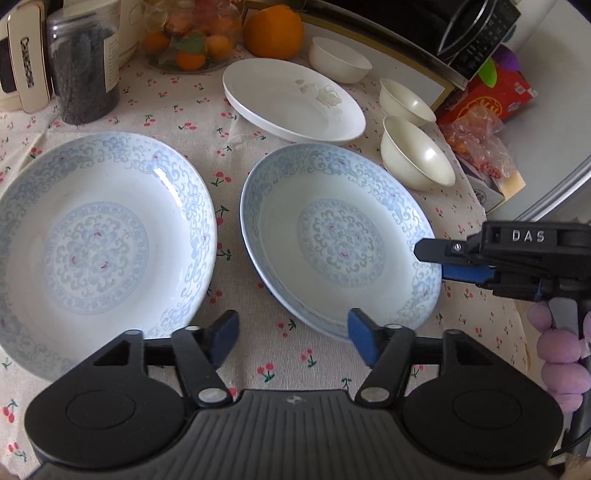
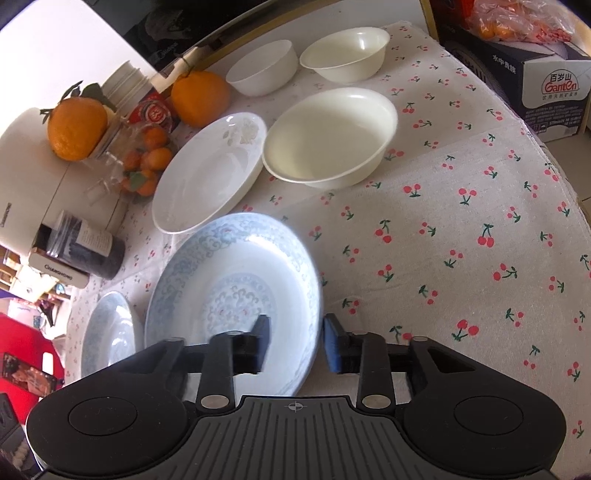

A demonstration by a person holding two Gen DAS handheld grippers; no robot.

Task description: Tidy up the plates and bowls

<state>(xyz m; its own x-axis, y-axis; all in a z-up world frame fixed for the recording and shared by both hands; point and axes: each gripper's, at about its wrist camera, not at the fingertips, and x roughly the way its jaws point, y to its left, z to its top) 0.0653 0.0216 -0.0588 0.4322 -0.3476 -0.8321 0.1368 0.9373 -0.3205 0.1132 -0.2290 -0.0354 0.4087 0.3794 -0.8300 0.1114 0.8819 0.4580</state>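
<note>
Two blue-patterned plates lie side by side on the cherry-print cloth, the left plate (image 1: 96, 243) and the right plate (image 1: 332, 240). My left gripper (image 1: 293, 336) is open above the cloth between them, its right finger over the right plate's near rim and nothing held. My right gripper (image 1: 437, 262) reaches in at that plate's right rim. In the right wrist view the right gripper (image 2: 297, 341) is open, with the rim of this plate (image 2: 229, 280) in the gap between its pads. The other blue plate (image 2: 107, 332) lies beyond. A white plate (image 1: 291, 99) lies behind.
Two cream bowls (image 1: 417, 155) (image 1: 404, 99) and a white bowl (image 1: 340, 59) stand at the back right. An orange (image 1: 273, 31), a glass dish of small fruit (image 1: 192, 44) and a dark jar (image 1: 85, 74) line the back. A red box (image 1: 487, 99) sits past the table's right edge.
</note>
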